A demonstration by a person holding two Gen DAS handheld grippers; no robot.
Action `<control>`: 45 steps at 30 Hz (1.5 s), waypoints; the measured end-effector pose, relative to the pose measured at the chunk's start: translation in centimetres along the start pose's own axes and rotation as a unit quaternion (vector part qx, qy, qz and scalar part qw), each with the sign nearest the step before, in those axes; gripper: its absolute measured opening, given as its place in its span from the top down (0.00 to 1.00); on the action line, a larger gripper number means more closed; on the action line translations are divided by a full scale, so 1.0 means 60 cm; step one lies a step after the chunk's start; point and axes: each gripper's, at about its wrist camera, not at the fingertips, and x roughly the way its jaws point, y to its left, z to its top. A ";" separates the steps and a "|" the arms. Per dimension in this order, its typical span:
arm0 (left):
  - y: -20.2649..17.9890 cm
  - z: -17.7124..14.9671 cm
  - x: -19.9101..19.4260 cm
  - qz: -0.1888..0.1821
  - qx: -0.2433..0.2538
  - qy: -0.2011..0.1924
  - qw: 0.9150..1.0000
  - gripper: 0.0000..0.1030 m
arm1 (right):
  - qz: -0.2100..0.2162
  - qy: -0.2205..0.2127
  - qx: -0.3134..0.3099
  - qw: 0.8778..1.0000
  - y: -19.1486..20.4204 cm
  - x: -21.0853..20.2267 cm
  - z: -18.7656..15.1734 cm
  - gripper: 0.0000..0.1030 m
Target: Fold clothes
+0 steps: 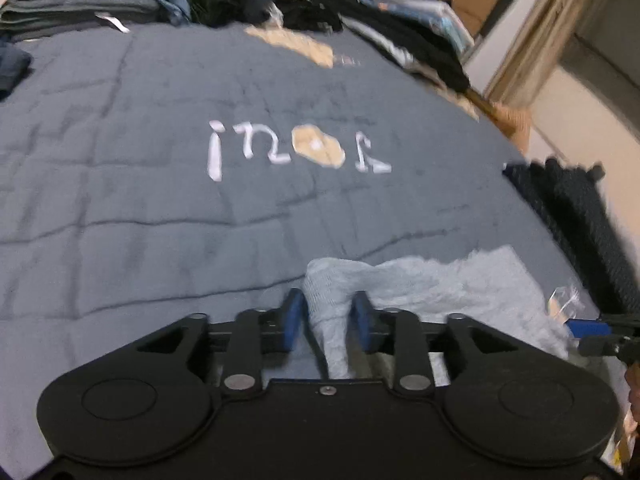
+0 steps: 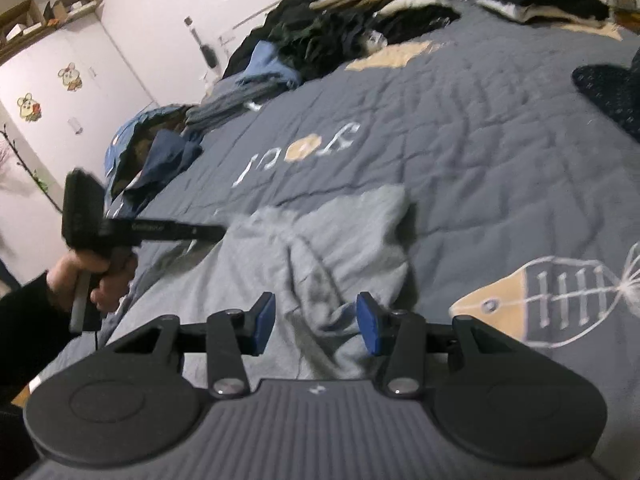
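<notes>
The light grey garment [image 2: 320, 248] lies rumpled on the dark quilt [image 2: 480, 152], on the near side of its white lettering [image 1: 296, 152]; the left gripper [image 1: 329, 322] is partly open, a fold of the garment between its blue pads [image 1: 294, 320], whether pinched I cannot tell; the right gripper [image 2: 316, 324] hangs half open over a raised crease, gripping nothing; beyond the lettering, piled clothes [image 2: 320, 36] line the quilt's far edge

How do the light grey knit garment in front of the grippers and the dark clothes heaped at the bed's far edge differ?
The light grey knit garment is pale; the dark clothes heap is mostly black and navy. The garment lies alone and spread fairly flat; the heap is bunched and piled up. Both rest on the grey quilted bedspread.
</notes>
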 end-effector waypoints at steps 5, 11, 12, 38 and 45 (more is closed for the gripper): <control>-0.018 -0.005 -0.098 -0.009 0.008 -0.039 0.999 0.50 | -0.015 -0.026 0.000 1.000 -0.011 -0.016 0.015 0.58; -0.102 -0.061 -0.162 -0.035 0.032 -0.050 0.998 0.42 | -0.002 0.004 -0.048 0.999 0.025 0.022 0.013 0.58; -0.115 -0.074 -0.161 -0.043 0.034 -0.050 0.997 0.41 | -0.007 0.014 -0.050 0.999 0.027 0.030 0.011 0.59; -0.447 -0.282 -0.010 -0.101 0.338 0.007 0.936 0.52 | -0.003 0.057 -0.020 0.998 -0.004 0.065 0.014 0.95; -0.433 -0.290 0.007 -0.093 0.321 0.034 0.942 0.91 | -0.029 0.030 0.002 0.999 -0.010 0.067 0.017 0.99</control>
